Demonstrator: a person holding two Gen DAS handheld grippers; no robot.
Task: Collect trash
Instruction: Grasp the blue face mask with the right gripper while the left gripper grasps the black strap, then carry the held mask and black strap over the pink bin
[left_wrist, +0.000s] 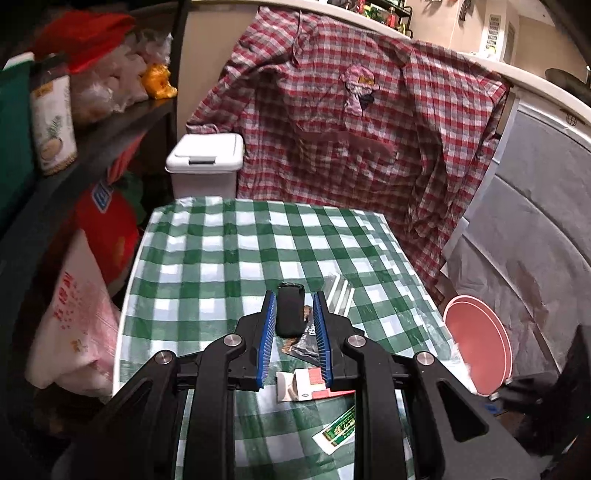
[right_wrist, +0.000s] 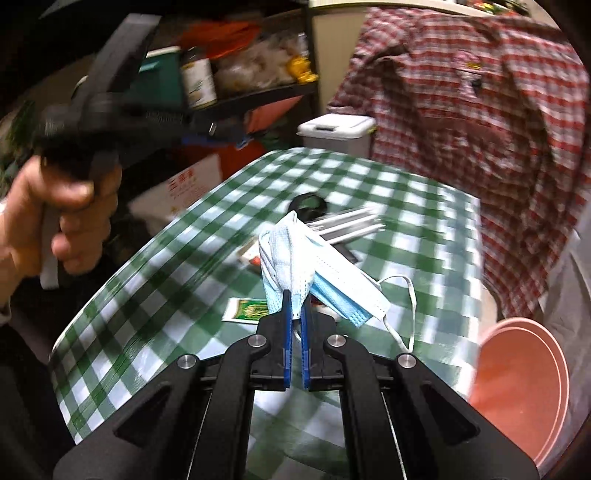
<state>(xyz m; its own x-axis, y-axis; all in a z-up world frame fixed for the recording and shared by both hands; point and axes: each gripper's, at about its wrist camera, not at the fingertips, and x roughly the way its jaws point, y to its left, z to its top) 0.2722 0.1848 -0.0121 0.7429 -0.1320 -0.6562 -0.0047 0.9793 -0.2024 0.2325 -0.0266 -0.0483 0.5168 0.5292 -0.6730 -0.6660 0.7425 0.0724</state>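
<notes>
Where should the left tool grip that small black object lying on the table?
Grip the black object across its narrow width, on the two long sides, coming from above along its length. It lies flat and already lines up between the left tool's open blue pads.

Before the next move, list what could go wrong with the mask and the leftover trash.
1. The right gripper pinches only a fold of the face mask; its ear loop dangles and might snag or drag litter on the table.
2. The white bin beyond the table looks shut, so the mask may have nowhere to drop.
3. The left gripper, jaws narrowly apart, is above the black object; closing could also catch the dark wrapper beside it.
</notes>
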